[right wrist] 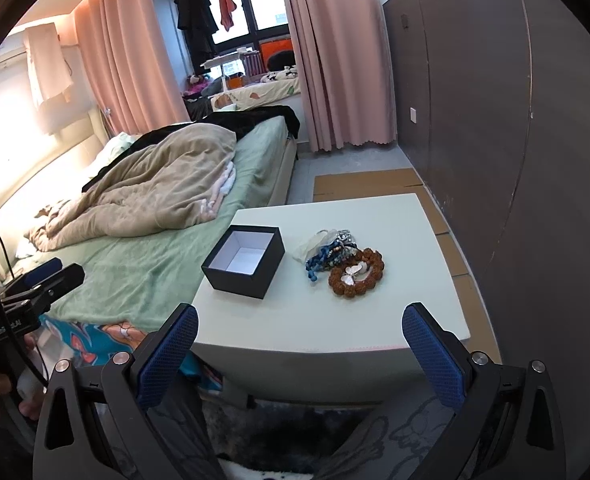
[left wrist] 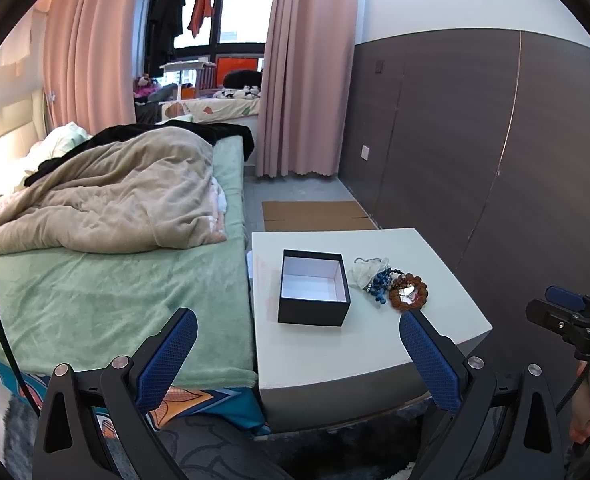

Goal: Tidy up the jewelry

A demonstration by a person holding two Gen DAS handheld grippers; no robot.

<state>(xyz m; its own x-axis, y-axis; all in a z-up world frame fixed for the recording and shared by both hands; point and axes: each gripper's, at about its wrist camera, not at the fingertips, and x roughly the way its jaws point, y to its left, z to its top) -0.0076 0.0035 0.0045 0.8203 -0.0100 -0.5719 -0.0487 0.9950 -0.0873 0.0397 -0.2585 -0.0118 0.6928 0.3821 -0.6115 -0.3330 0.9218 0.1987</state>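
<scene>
An open black box [left wrist: 313, 294] with a white inside stands on the white bedside table [left wrist: 315, 352]; it also shows in the right wrist view [right wrist: 244, 266], on the same table [right wrist: 335, 320]. To its right lies a heap of jewelry: a brown bead bracelet [left wrist: 408, 295] [right wrist: 357, 272], blue beads [left wrist: 379, 283] [right wrist: 319, 260] and a pale pouch [left wrist: 361, 272]. My left gripper [left wrist: 297, 328] is open and empty in front of the table. My right gripper [right wrist: 299, 322] is open and empty, short of the table's near edge.
A bed [left wrist: 107, 280] with a green sheet and beige duvet [left wrist: 115, 200] borders the table's left side. A dark panelled wall [left wrist: 495, 140] stands to the right. Flat cardboard [left wrist: 315, 214] lies on the floor behind the table. A dark rug [right wrist: 275, 436] lies below.
</scene>
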